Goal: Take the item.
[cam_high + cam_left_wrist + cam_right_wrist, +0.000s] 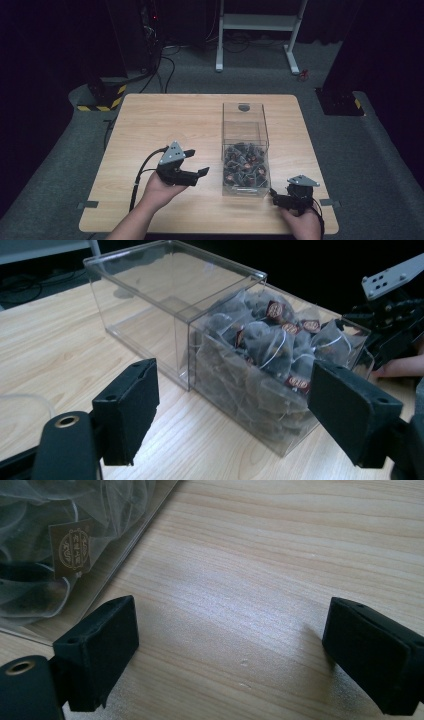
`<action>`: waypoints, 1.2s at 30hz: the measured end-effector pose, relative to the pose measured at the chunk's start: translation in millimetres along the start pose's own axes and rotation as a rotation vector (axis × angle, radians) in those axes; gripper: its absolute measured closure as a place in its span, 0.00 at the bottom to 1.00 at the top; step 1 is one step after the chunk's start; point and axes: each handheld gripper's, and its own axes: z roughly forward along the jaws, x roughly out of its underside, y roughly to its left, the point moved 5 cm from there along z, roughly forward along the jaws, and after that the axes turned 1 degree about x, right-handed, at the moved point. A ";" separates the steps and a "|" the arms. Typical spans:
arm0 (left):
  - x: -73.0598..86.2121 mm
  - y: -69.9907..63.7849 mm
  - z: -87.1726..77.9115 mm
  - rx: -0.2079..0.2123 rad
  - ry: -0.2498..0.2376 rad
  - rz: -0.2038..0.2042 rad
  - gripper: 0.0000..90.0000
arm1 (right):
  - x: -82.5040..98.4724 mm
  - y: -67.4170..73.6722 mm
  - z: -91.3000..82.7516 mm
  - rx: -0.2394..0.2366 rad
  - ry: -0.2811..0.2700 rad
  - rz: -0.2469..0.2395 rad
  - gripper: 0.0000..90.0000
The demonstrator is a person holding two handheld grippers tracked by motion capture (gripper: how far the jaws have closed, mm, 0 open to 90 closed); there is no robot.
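A clear plastic box [243, 131] with two compartments stands right of the middle of the wooden table [170, 117]. Its near compartment holds several dark tea bags [245, 165]; the far one is empty. My left gripper [197, 162] hovers open to the left of the box. In the left gripper view its jaws [235, 390] are spread wide and face the tea bags [270, 345] through the box wall [165, 290]. My right gripper [274, 194] sits open by the box's near right corner. In the right gripper view [232, 630] it hangs over bare wood, with a tagged tea bag [72, 547] at upper left.
The right hand's gripper [392, 315] appears beyond the box in the left gripper view. On the floor behind the table are a white metal frame [257, 22], cables [167, 70] and a black-and-yellow striped base [102, 100]. Bare tabletop lies to the left and front.
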 end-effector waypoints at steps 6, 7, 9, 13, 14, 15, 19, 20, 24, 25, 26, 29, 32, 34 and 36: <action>-5.8 -4.1 5.6 0.015 0.001 0.009 0.24 | 0.0 0.0 0.0 0.000 0.000 0.000 0.08; -6.7 -5.2 6.6 0.022 0.001 0.004 0.24 | 0.0 0.0 0.0 0.000 0.000 0.000 0.08; -7.9 -6.8 8.4 0.031 0.000 0.006 0.24 | 0.0 -0.1 0.1 0.000 -0.001 -0.001 0.08; -9.2 -9.4 12.0 0.039 -0.004 0.008 0.25 | 0.0 0.0 0.0 0.000 0.000 0.000 0.08; -9.2 -10.1 13.2 0.040 -0.005 0.005 0.25 | 0.0 -0.1 0.1 0.000 -0.001 -0.001 0.08; -9.0 -10.5 14.2 0.041 -0.003 0.009 0.25 | -0.1 -0.1 0.1 0.000 -0.001 -0.001 0.08; -8.4 -12.7 19.4 0.047 0.001 0.006 0.25 | 0.0 -0.1 0.1 0.000 -0.001 -0.001 0.08; -8.3 -13.6 20.8 0.049 0.002 0.006 0.25 | 0.0 -0.1 0.1 0.000 -0.001 -0.001 0.08; -9.1 -17.1 26.9 0.052 0.003 0.011 0.26 | 0.0 -0.1 0.1 0.000 -0.001 -0.001 0.08; -9.1 -17.1 26.9 0.052 0.003 0.011 0.27 | 0.0 -0.1 0.1 0.000 -0.001 -0.001 0.08; -8.9 -17.5 28.3 0.057 0.006 0.008 0.27 | 0.0 -0.1 0.1 0.000 0.000 -0.001 0.08; -8.4 -18.0 31.7 0.059 0.010 0.006 0.27 | 0.0 0.0 0.1 0.000 0.000 -0.001 0.08; -8.7 -19.1 34.0 0.060 0.007 0.006 0.27 | 0.0 0.0 0.1 0.000 0.000 -0.001 0.08; -8.6 -20.3 36.6 0.064 0.007 0.002 0.28 | 0.0 0.0 0.1 0.000 0.000 -0.001 0.08; -8.7 -21.0 38.5 0.065 0.009 0.006 0.29 | 0.0 0.0 0.1 0.000 -0.001 -0.001 0.08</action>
